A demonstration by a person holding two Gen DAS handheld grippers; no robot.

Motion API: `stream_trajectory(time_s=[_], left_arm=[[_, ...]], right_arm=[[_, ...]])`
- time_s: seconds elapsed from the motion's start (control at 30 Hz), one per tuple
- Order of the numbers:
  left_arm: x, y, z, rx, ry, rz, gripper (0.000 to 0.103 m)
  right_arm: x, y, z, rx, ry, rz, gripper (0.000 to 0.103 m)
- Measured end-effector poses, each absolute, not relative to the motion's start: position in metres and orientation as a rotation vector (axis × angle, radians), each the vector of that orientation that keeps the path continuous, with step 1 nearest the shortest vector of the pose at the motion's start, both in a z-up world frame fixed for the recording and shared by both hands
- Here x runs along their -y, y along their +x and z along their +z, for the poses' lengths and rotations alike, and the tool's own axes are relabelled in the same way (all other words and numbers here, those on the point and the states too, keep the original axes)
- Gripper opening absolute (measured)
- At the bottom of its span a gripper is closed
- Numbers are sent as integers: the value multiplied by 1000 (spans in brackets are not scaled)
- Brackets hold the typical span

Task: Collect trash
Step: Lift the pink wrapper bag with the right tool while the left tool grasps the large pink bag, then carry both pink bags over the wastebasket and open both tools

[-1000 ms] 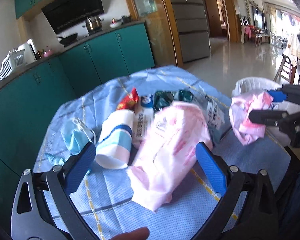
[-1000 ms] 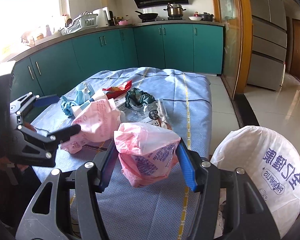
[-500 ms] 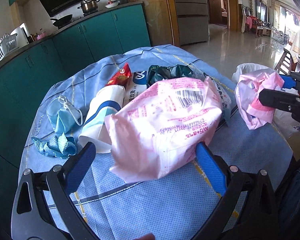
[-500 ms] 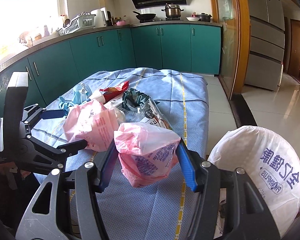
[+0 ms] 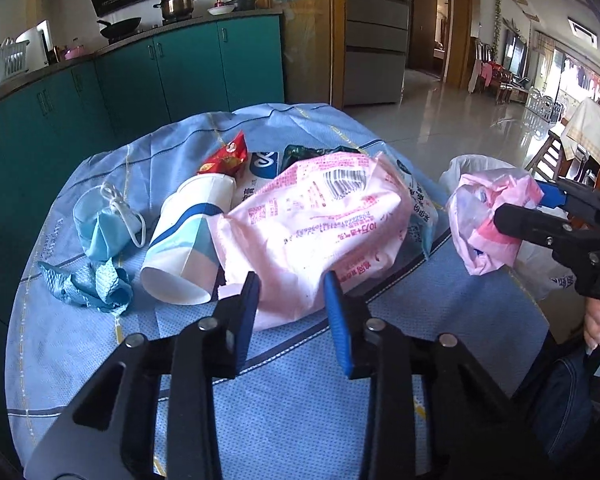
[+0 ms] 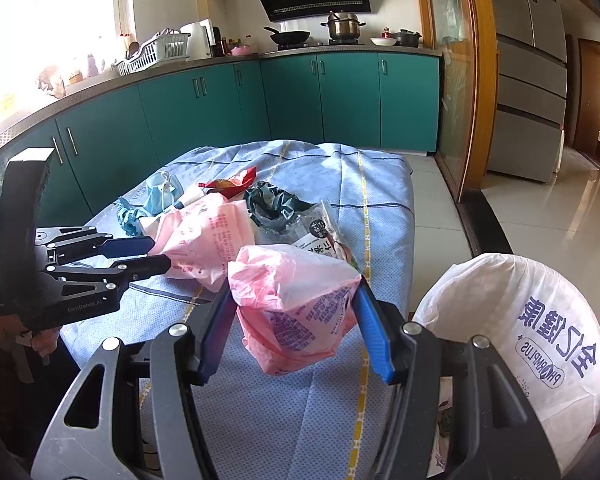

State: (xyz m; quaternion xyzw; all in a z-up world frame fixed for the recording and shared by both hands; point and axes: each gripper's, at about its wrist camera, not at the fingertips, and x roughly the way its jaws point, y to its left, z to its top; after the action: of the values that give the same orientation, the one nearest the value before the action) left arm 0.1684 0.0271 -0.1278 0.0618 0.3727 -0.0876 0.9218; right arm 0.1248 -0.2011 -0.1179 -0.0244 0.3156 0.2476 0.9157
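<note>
Risk lies chiefly with the left gripper [image 5: 290,284], whose fingers pinch only the near, lower edge of the pink wrapper [image 5: 320,216]. In my judgement, thin film held by one edge may slip out on lifting, or the loose body may drag the paper cup [image 5: 188,240] that lies touching it, and so roll it across the table [image 5: 300,400]. The left jaws stand narrowed and closed on that edge, with most of the wrapper resting on the table.

The right gripper [image 6: 294,316] holds a crumpled pink bag [image 6: 296,300] between moderately spread fingers, clear of the cloth and beside the white-lined bin [image 6: 540,320], which stands off the table's right edge. The bag bulges above and below the fingers; a release short of the rim would probably drop it on the floor. Other litter waits on the table: red packet [image 5: 226,156], dark green wrapper [image 6: 272,200], face mask [image 5: 104,220], blue cloth [image 5: 96,284].
</note>
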Motion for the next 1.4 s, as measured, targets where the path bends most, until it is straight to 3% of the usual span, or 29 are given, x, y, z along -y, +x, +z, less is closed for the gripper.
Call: stream_trajectory(time_s=[0.27, 0.77, 1.1, 1.4], left_arm=[[-35, 151, -104, -658, 100, -173, 22], [-35, 131, -61, -480, 91, -59, 21], [49, 145, -30, -456, 94, -286, 21], [170, 191, -73, -608, 104, -501, 21]], right_arm=[[204, 126, -118, -647, -40, 502, 58], [230, 119, -95, -540, 15, 470, 58], [329, 126, -78, -468, 136, 191, 58], [397, 115, -91, -490, 188, -34, 58]])
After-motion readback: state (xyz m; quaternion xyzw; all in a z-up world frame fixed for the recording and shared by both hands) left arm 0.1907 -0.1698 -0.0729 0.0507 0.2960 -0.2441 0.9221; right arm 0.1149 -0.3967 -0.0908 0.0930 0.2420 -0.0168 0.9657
